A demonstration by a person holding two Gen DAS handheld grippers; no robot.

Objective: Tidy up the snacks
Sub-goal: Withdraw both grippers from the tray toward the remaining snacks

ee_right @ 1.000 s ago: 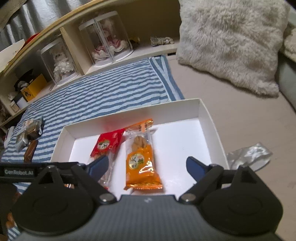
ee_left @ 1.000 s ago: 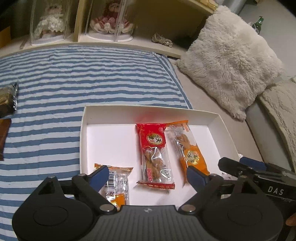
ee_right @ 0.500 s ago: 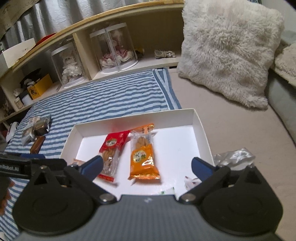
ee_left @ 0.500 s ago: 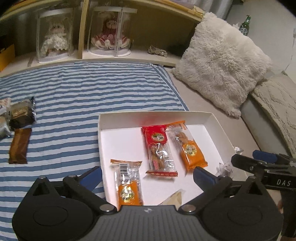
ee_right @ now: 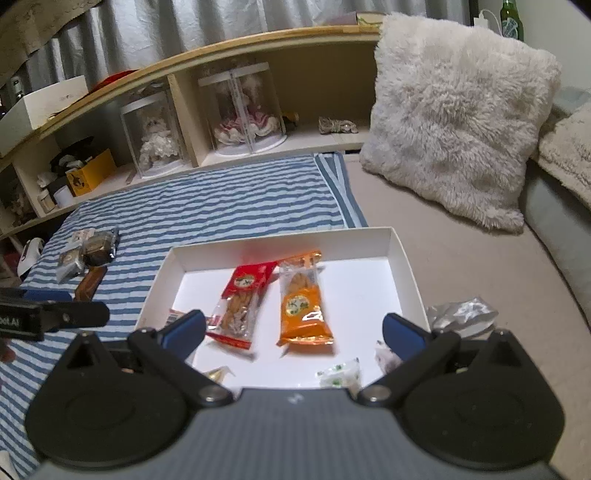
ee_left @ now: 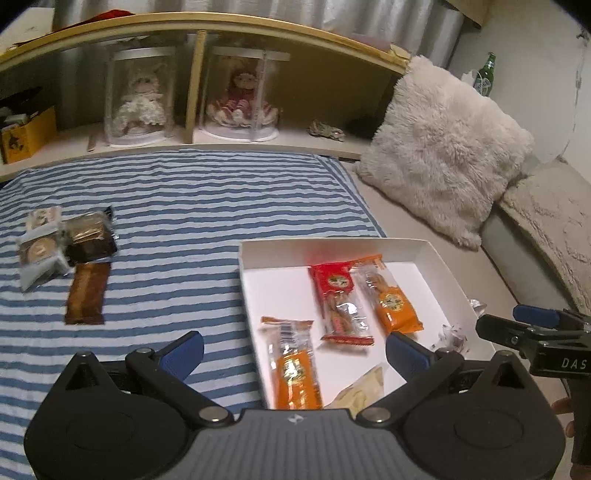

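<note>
Left wrist: white tray (ee_left: pixel 439 254) w/ orange (ee_left: pixel 391 299), red (ee_left: pixel 338 295) packets; both fingers wide.

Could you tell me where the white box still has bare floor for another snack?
In the box, the right strip beside the orange pack is bare, as is the back-left corner behind the red pack. The near edge is crowded with small wrappers.

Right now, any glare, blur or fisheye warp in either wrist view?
Left wrist: dim warm light, shelf edge bowed by the fisheye, red snack pack slightly smeared. Right wrist: white tray floor blown out to near-white, orange snack pack soft, corners vignetted. Both claws, left and right, read sharp and open.
</note>
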